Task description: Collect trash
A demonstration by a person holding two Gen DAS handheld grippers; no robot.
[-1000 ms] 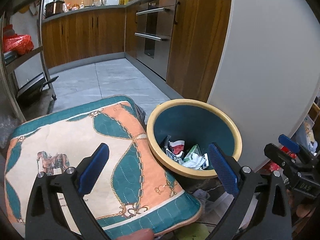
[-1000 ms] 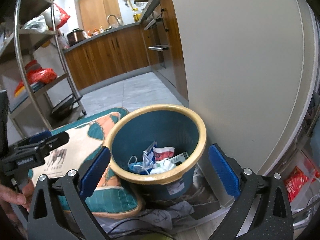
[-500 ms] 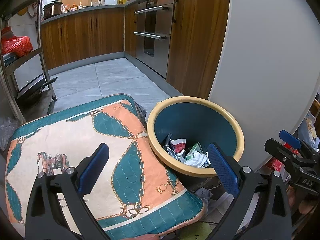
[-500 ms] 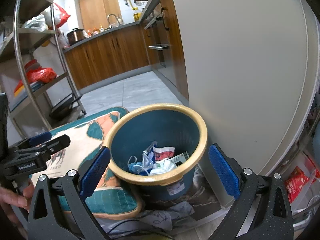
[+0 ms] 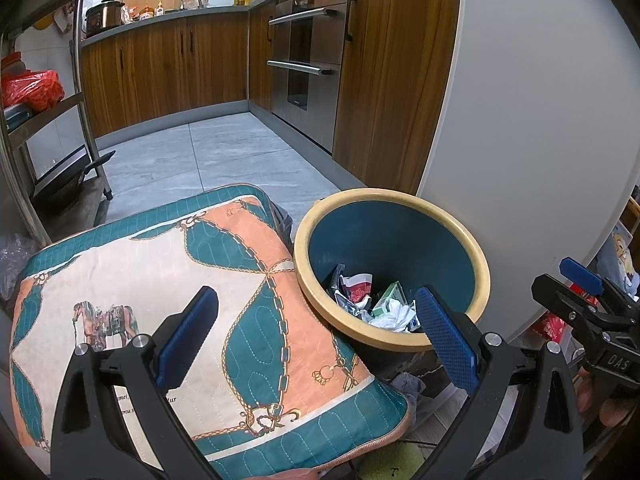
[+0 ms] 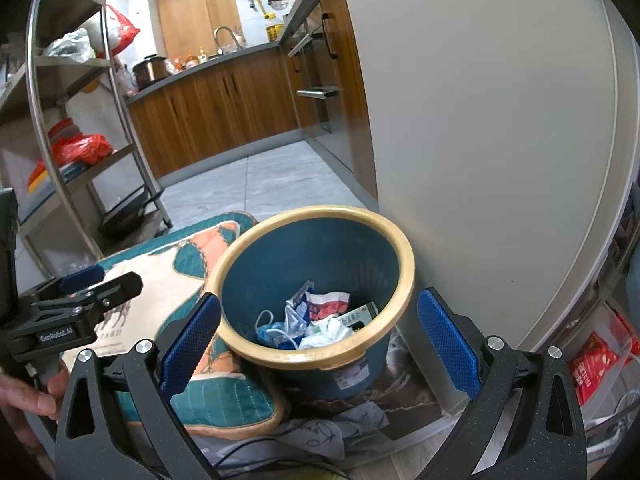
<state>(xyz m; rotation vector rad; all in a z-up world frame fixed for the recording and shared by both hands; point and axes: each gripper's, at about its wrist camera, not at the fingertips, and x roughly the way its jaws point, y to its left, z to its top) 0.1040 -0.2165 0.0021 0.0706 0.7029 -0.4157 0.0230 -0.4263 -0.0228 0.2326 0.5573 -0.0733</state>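
Nearest the right wrist camera, the right gripper [image 6: 318,336] stands wide with nothing between its blue pads [image 6: 190,338]. Just beyond them sits the bin [image 6: 396,256] — a blue tub with a yellow rim, upright with its long axis near vertical, mouth up and tipped slightly toward the camera. The trash [image 6: 320,320] lies heaped at its bottom: crumpled white paper, a red-and-white wrapper, a green-edged box, a blue mask with loops. No single long axis shows in the heap.

The left gripper [image 5: 316,328] is also spread wide and empty, its left pad over the cushion [image 5: 132,276] and its right pad before the bin's [image 5: 480,264] near rim. The cushion lies flat to the left of the bin, touching its side. A hand [image 6: 24,392] holds the left gripper at the left edge of the right view.

To the right of the bin rises a pale wall [image 6: 500,120]. Farther off lie the grey floor [image 5: 224,152], a metal shelf [image 6: 80,128] on the left, then wooden cabinets [image 5: 168,68].
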